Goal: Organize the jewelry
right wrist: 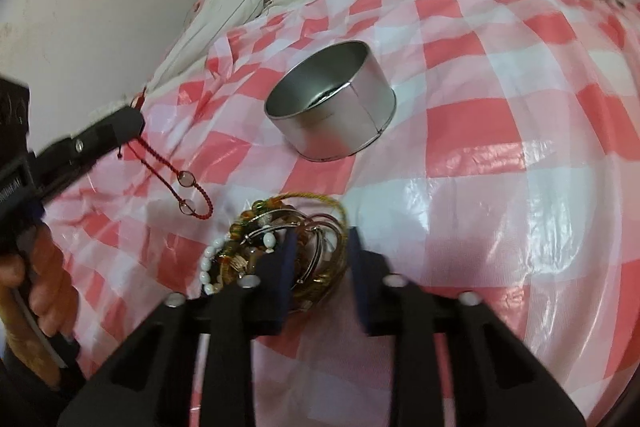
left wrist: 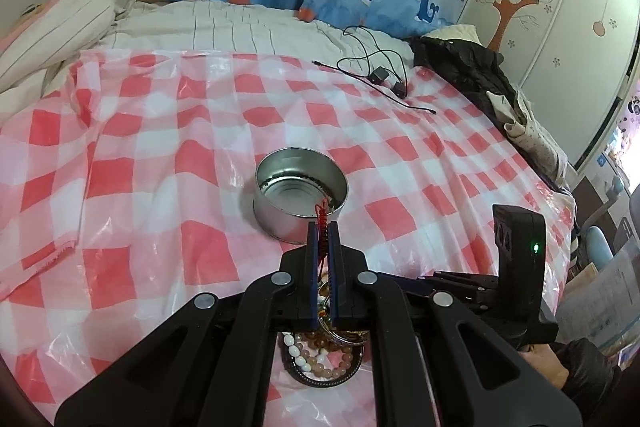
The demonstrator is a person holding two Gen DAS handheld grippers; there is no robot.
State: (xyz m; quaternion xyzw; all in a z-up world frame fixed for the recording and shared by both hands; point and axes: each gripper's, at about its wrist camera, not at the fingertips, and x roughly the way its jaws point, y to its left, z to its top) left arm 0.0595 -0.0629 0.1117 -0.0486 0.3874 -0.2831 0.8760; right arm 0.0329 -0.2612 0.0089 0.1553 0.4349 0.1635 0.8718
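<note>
A red cord bracelet (right wrist: 176, 183) is pinched in the closed jaws of the left gripper (left wrist: 323, 227) and hangs at the left of the right wrist view. The jewelry pile (right wrist: 276, 247) is seen low centre on the checkered sheet (right wrist: 500, 147), before the right gripper (right wrist: 320, 247), whose jaws are held open. A metal tin (right wrist: 332, 107) is set beyond, upper centre.

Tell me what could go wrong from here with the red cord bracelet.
1. The left gripper pinches the red braided cord bracelet only at one end; its dangling loop could snag the round silver metal tin rim.
2. The open right gripper straddles the tangled pile of beaded bracelets and bangles; closing might lift several.
</note>
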